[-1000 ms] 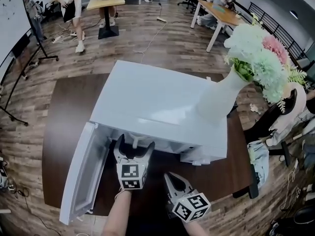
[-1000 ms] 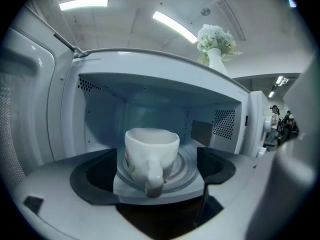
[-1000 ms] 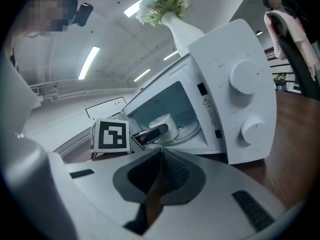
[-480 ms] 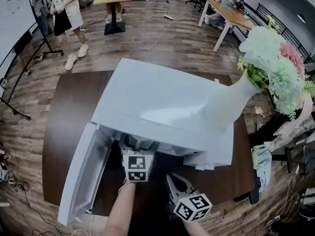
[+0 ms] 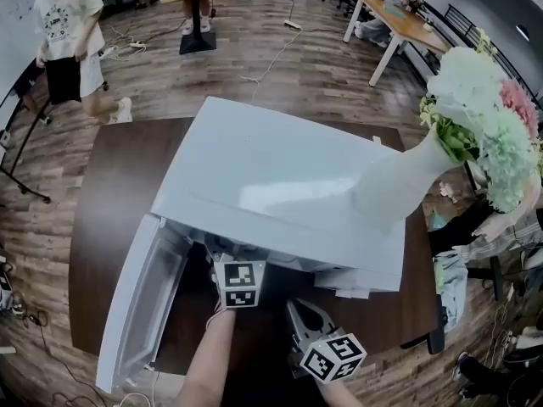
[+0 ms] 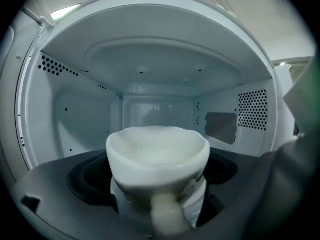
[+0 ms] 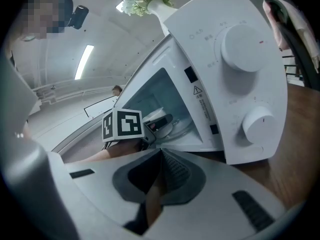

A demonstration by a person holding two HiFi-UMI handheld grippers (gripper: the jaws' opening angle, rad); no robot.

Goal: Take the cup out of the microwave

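Left gripper view: 1 white cup (image 6: pixel 157 156) upright inside the microwave (image 6: pixel 150 59), between the left gripper's (image 6: pixel 164 171) jaws, which have just been opening wide and are clear of it. Right gripper (image 7: pixel 159 156): jaws closed, empty, outside the microwave.

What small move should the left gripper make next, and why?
Probably close the left gripper on the cup: its jaws have just been opening, now stand wide with the cup between them inside the microwave, not yet pressing it.

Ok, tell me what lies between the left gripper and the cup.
Nothing. In the left gripper view the cup stands directly between the jaws of the left gripper, which have just been opening wide, with only bare gaps at its sides.
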